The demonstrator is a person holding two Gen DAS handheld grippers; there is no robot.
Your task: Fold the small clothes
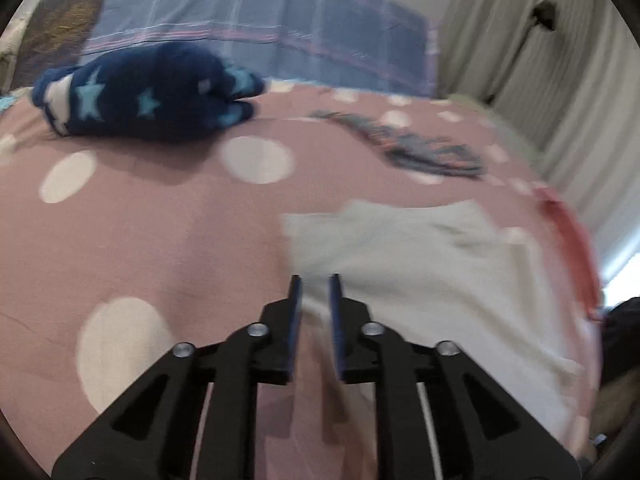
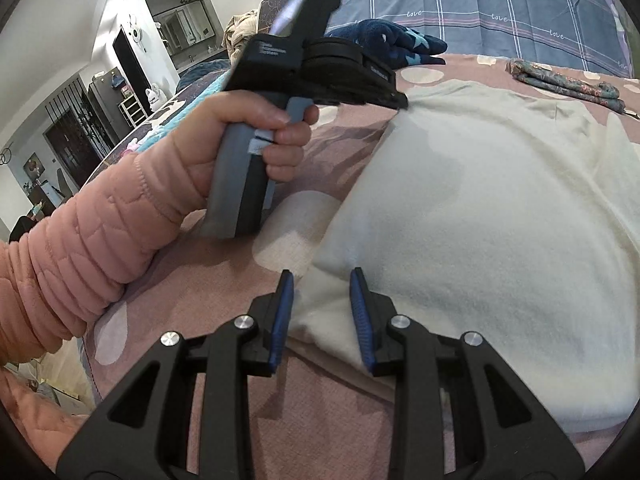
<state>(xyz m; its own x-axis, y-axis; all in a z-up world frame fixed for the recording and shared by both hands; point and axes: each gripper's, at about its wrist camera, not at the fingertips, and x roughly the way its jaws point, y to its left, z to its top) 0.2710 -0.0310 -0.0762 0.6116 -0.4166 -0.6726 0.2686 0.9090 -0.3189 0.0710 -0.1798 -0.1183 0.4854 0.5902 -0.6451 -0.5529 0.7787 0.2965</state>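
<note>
The right gripper point(image 2: 322, 276) is sitting nearest, angled down over the near left corner of the cream garment point(image 2: 500, 216). Its blue pads point(image 2: 359, 304) are standing apart with a bunched fold of the cream cloth between them; whether the pads are pressing on that fold cannot be told.

The left gripper point(image 1: 316, 284) is pointing down at the left edge of the same garment point(image 1: 420, 264). Its jaws are standing slightly apart with nothing between them, so the tool is released. In the right wrist view the left gripper point(image 2: 394, 98) is being held by a hand point(image 2: 256, 140) in a pink quilted sleeve point(image 2: 96, 232), with its tip at the far left edge of the garment.

The cream garment is lying spread flat on the pink bedspread point(image 1: 160, 220) with pale dots, right of centre.

Farther back, a folded dark blue fleece item point(image 1: 148, 92) with light blue stars is resting on the bedspread at the left. A flat patterned cloth point(image 1: 420, 148) is lying at the right, well apart from it. A blue checked pillow point(image 1: 260, 16) is standing behind both.
</note>
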